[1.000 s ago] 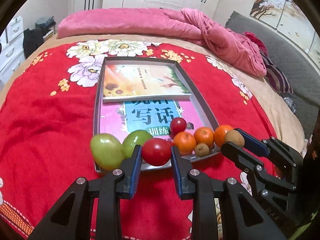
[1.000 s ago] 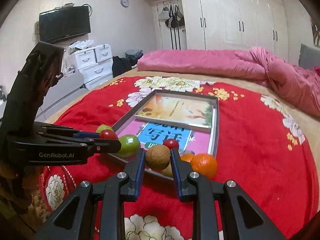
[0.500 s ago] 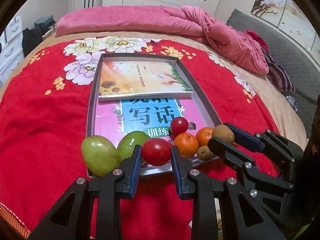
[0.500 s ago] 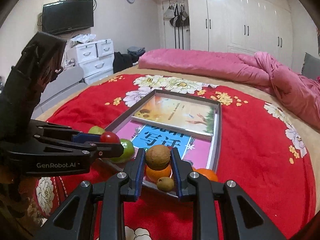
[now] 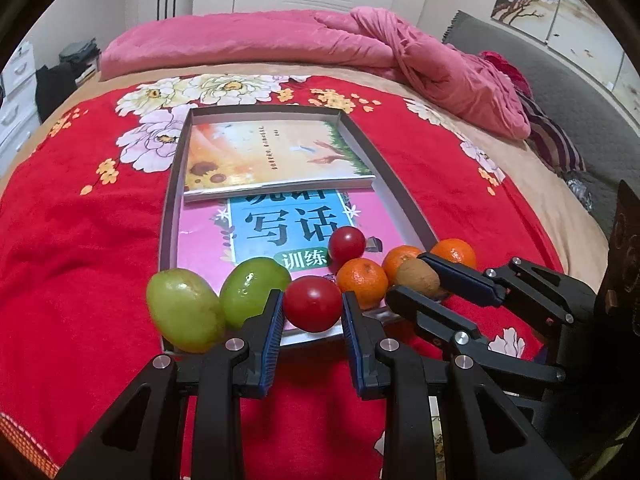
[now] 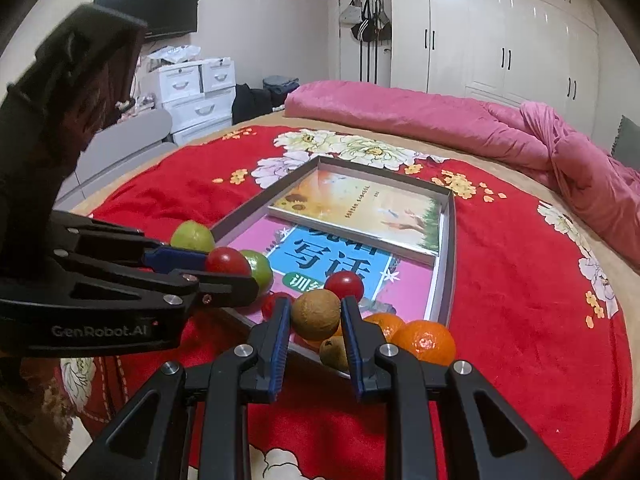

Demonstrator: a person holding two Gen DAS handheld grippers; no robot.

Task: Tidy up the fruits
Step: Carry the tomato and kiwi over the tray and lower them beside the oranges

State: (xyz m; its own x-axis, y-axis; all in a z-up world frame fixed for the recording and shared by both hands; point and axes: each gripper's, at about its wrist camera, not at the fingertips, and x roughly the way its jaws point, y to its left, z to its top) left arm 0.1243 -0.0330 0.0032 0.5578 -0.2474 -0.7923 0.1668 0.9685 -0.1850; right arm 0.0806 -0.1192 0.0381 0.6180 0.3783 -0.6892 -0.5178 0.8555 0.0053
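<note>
Bed with red floral blanket [image 5: 72, 240]; on it a shallow grey tray [image 5: 404, 196] holding two books, the landmark here. Left tool [image 5: 312, 312] clamped on a red tomato [image 5: 311, 303], above the tray's near edge. Right tool [image 6: 314, 322] clamped on a brown kiwi [image 6: 315, 314], above the tray's near right corner. Two green fruits [image 5: 182, 310] at the near left corner. Three oranges [image 5: 362, 282] at the near right corner, one just outside. A second tomato [image 5: 346, 243] inside the tray, beyond the oranges. Small kiwi [image 6: 334, 352] under the right tool.
</note>
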